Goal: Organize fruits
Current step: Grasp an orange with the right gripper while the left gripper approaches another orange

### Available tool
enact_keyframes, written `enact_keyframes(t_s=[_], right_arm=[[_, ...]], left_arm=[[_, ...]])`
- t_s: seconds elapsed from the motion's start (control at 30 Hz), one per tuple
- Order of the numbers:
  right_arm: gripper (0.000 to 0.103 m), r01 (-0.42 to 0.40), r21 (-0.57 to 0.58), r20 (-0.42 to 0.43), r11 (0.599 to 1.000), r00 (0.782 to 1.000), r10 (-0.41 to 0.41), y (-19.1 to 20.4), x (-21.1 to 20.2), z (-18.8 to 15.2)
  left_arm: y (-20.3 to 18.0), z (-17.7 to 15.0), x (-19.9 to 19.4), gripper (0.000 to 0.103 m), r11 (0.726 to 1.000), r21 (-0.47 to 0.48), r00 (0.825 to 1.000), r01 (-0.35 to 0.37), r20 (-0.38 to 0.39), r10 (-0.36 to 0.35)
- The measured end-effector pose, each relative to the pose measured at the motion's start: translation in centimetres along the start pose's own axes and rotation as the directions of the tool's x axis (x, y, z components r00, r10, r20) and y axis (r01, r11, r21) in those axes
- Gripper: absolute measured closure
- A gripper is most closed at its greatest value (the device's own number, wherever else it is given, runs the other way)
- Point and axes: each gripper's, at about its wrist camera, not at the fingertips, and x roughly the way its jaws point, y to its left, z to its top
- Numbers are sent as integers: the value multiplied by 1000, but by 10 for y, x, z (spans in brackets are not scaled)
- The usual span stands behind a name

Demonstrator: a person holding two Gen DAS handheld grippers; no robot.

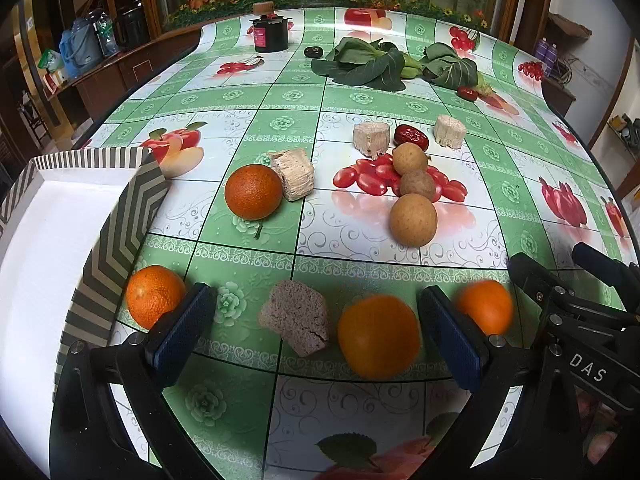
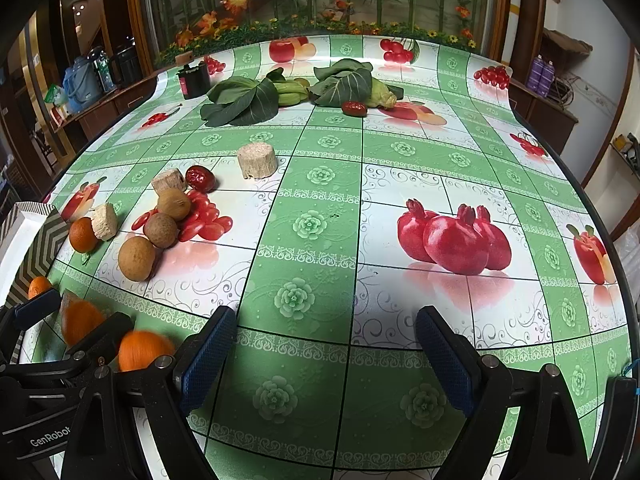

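Note:
My left gripper (image 1: 316, 332) is open low over the table, with an orange (image 1: 378, 336) and a pale cut chunk (image 1: 296, 320) between its fingers. More oranges lie to its left (image 1: 154, 295), to its right (image 1: 486, 306) and farther ahead (image 1: 253, 191). Three brown round fruits (image 1: 413, 220) and a red date (image 1: 411, 137) lie ahead. The white box with striped walls (image 1: 120, 236) stands at the left. My right gripper (image 2: 326, 356) is open and empty over bare tablecloth; the left gripper's body and two oranges (image 2: 142, 349) show at its left.
Leafy greens (image 1: 368, 65) and a dark jar (image 1: 271, 32) stand at the far side of the table. Pale cut chunks (image 1: 371, 138) lie among the fruits. Another red date (image 2: 354, 108) lies by the greens. The patterned tablecloth (image 2: 440, 152) spreads to the right.

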Motion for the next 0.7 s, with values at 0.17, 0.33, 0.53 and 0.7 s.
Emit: enact_keyframes(t_s=[0.17,0.33,0.53,0.7], right_arm=[[20,-7,-13,-3,1000,1000,7,-3,-5,-1],[37,-41,-7,-15,999,999,41,-11,-15,-2],[37,-89,-9,17,996,996,89,-17,-29,-8],[37,-152,-7,21,988,988,152,-16,-35,-11]], left_arm=[[0,0,0,0,1000,0,1000,0,0,0],[0,0,0,0,1000,0,1000,-1,0,1],[0,0,0,0,1000,0,1000,-1,0,1],[0,0,0,0,1000,0,1000,0,0,0]])
